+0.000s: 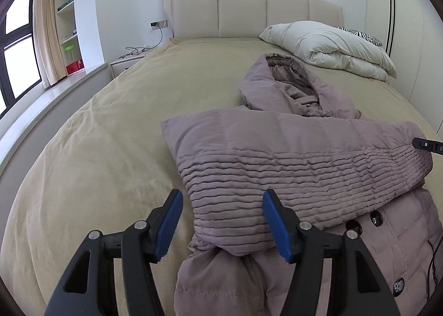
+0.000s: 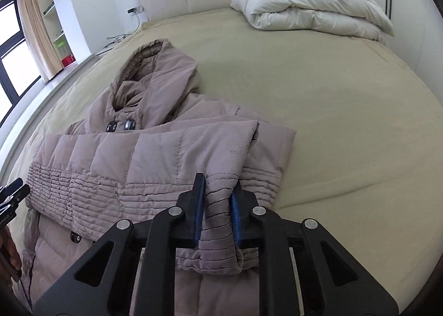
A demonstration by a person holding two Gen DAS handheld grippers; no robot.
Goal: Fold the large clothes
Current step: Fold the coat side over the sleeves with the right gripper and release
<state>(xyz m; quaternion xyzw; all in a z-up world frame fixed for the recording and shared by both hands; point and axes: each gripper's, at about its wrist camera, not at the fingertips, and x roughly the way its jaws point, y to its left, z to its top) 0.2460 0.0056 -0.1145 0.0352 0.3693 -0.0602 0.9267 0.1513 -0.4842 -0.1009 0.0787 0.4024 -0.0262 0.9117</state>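
Note:
A mauve quilted hooded coat (image 1: 299,155) lies on the beige bed (image 1: 124,127) with its sleeves folded across the body and the hood (image 1: 288,83) pointing toward the headboard. My left gripper (image 1: 223,221) is open, its blue pads either side of a ribbed sleeve cuff without touching it. In the right wrist view the same coat (image 2: 138,155) fills the lower left. My right gripper (image 2: 217,205) is shut on the other ribbed sleeve cuff (image 2: 218,221), bunched between the pads. The left gripper's tip (image 2: 13,197) shows at the left edge.
A folded white duvet (image 1: 332,47) and a zebra-print pillow (image 1: 360,35) lie at the head of the bed on the right. A padded headboard (image 1: 249,11), a nightstand with cables (image 1: 130,58) and a window ledge (image 1: 41,105) lie beyond on the left.

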